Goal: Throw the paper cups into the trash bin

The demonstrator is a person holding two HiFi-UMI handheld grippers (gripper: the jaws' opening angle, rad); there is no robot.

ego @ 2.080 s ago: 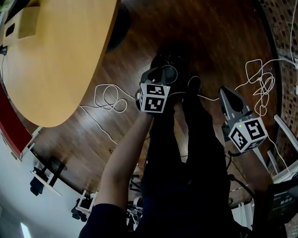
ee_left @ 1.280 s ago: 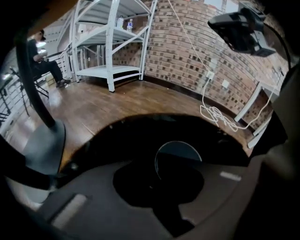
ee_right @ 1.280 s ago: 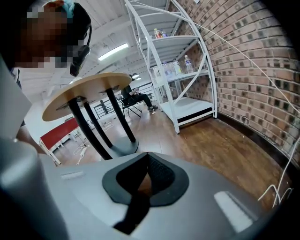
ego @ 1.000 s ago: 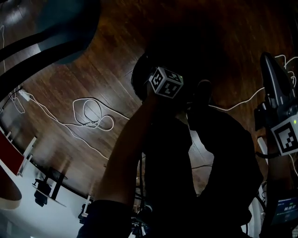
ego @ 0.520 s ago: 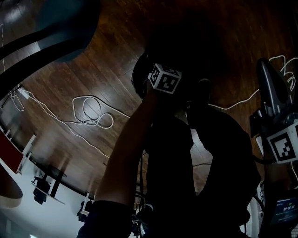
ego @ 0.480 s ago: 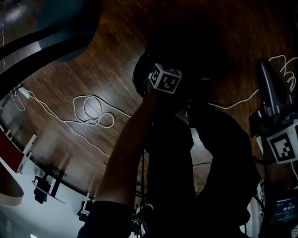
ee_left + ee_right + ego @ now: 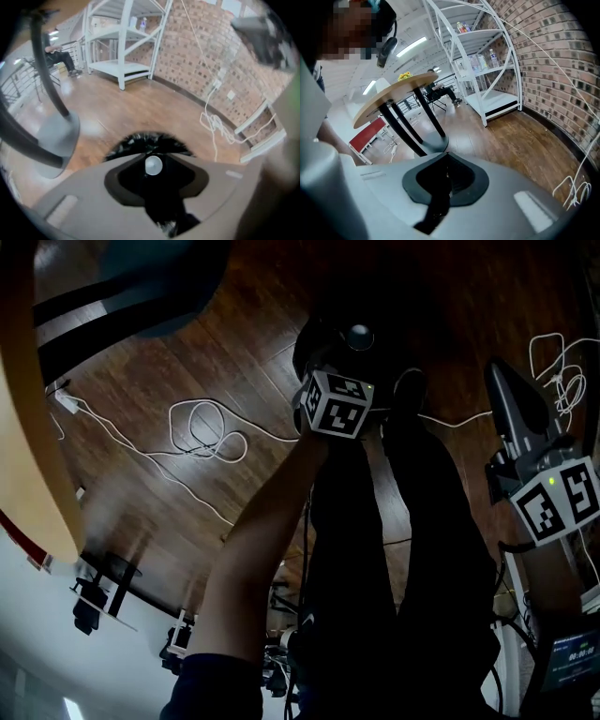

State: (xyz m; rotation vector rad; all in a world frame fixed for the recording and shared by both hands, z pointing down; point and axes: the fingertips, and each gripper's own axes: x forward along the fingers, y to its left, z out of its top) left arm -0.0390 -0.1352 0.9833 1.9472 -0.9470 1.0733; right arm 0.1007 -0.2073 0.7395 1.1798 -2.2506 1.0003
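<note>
Paper cup (image 7: 153,165) shows end-on as a pale round disc down in the dark mouth of the trash bin (image 7: 136,139) — free of both grippers and right beneath the left gripper (image 7: 339,381). That gripper's jaws have just sprung apart and eased back a little. They stand released with nothing pressed between them, and the cup is seen past them. In the head view the left gripper hangs over the bin, pointing steeply down, its marker cube (image 7: 337,407) turned toward the camera. The right gripper (image 7: 502,379) is held off to the side, well apart from the bin, above the wooden floor (image 7: 234,352) — its jaws are drawn together into a single dark point and carry nothing. A white cable (image 7: 202,427) lies looped on the floor to the left of the bin.
</note>
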